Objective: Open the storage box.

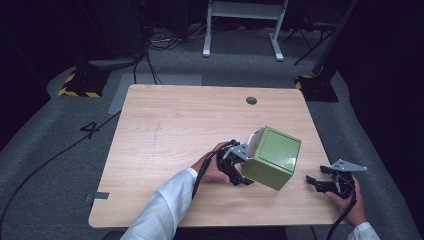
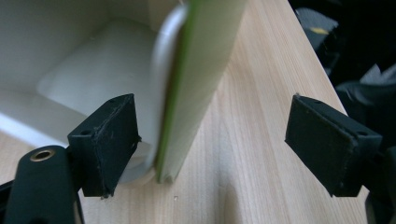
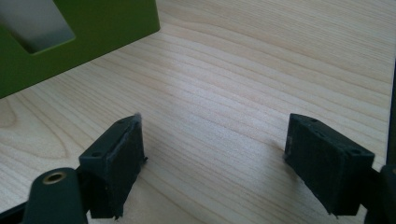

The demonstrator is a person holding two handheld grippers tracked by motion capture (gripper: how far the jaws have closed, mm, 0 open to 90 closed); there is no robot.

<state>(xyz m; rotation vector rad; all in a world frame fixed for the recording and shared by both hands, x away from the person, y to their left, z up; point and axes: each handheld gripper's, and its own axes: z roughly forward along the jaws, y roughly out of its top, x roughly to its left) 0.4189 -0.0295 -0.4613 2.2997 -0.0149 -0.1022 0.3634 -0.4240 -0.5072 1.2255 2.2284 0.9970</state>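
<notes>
Your left gripper (image 1: 239,167), jaws spread, straddles the wall of the green box (image 1: 274,156) tilted on the worktop (image 1: 165,130), while your released right gripper (image 1: 327,182) waits at the box's 3 o'clock.

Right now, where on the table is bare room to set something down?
The table's whole left half is free, also the far strip around the round hole. It is crowded near-right: the green box, left gripper and right gripper.
</notes>
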